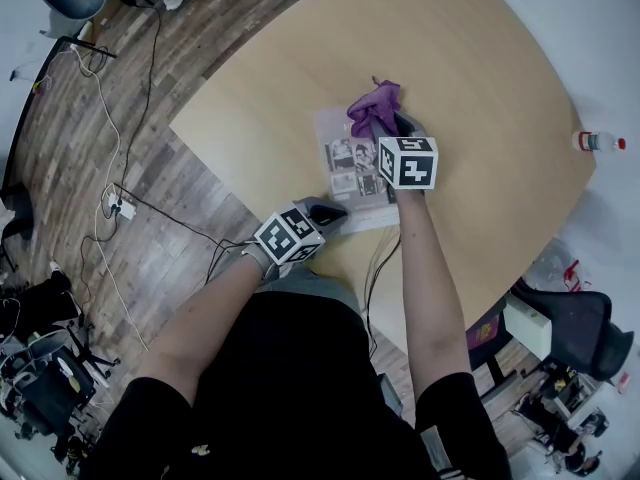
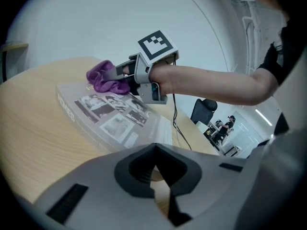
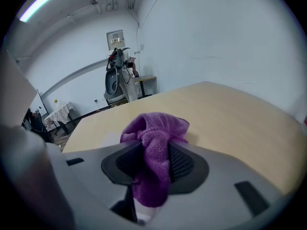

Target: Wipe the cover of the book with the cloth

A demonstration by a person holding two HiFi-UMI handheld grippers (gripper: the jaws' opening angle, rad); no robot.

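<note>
The cloth (image 1: 375,104) is a soft, light purple rag that bunches and folds freely. We judge it needs a firm pinch through the middle of the wad, with enough left hanging below to drag flat over the cover. The book (image 1: 347,168) is thin and stiff, lying flat on the table (image 1: 480,78) with its cover up. Its glossy cover looks slippery, so we expect it to skate under a wipe unless it is pinned at a corner or edge.

The right gripper (image 1: 386,126) is at the far end of the book. Its fingers (image 3: 181,163) are clenched on the cloth, which bulges out ahead of them and trails down between the pads onto the cover. The left gripper (image 1: 332,211) sits at the near corner of the book. Its fingers (image 2: 134,169) are closed tip to tip with nothing gripped between them. Whether they press on the cover we cannot tell.
</note>
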